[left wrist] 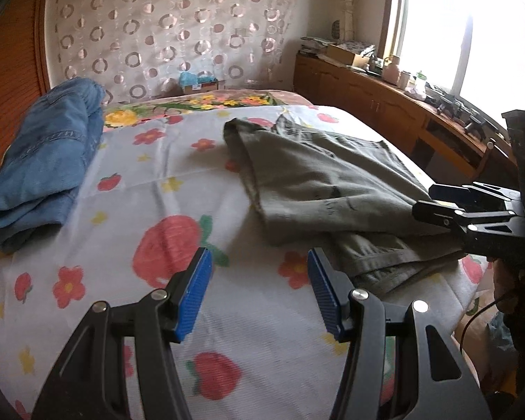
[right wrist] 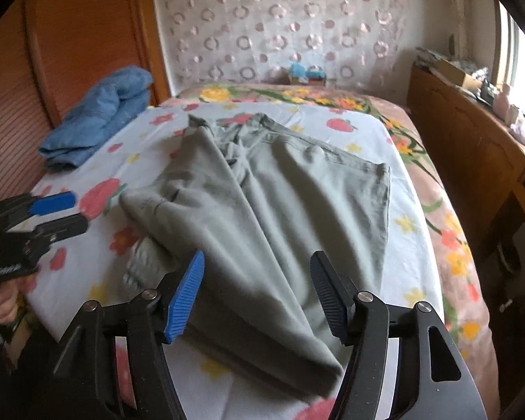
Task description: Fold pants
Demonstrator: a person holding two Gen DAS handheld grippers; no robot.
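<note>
the pants (right wrist: 280,210) are a plain grey-green, while the folded jeans (left wrist: 42,168) are faded blue with lighter stitching. the sheet (left wrist: 150,189) is white, printed with red strawberries, red flowers and small yellow stars; the blanket (right wrist: 448,231) is dusty pink with yellow and orange blooms. the curtain (left wrist: 164,31) is sheer cream with pinkish rings and dots, beside an orange-brown wardrobe (right wrist: 77,42).

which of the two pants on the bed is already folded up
The blue jeans, bundled compactly near the wooden headboard side. The grey-green pants lie spread in front of both open grippers, only partly folded.
</note>
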